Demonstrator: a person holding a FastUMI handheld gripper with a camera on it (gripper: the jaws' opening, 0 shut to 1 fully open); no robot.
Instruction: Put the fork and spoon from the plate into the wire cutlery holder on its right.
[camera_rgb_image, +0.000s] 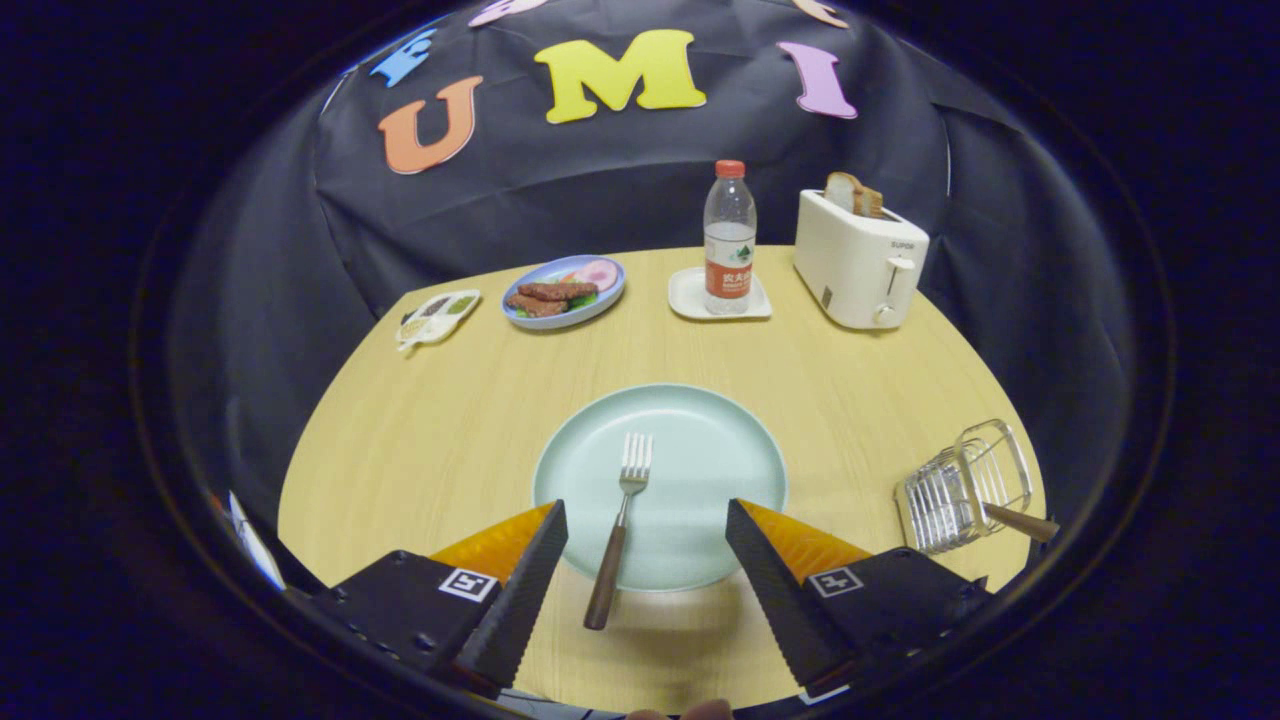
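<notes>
A fork (620, 515) with a brown wooden handle lies on a pale green plate (710, 450), tines pointing away and handle sticking out over the plate's near rim. My gripper (647, 520) is open, its fingers standing on either side of the fork's handle without touching it. The wire cutlery holder (960, 487) rests on the table to the right of the plate. A brown wooden handle (1022, 521) pokes out of it toward the right.
Beyond the plate stand a water bottle (729, 240) on a small white tray (690, 298), a white toaster (858, 258) with bread in it, a blue plate of food (563, 291) and a small snack dish (437, 316). The round wooden table (420, 440) has a near edge just under the fingers.
</notes>
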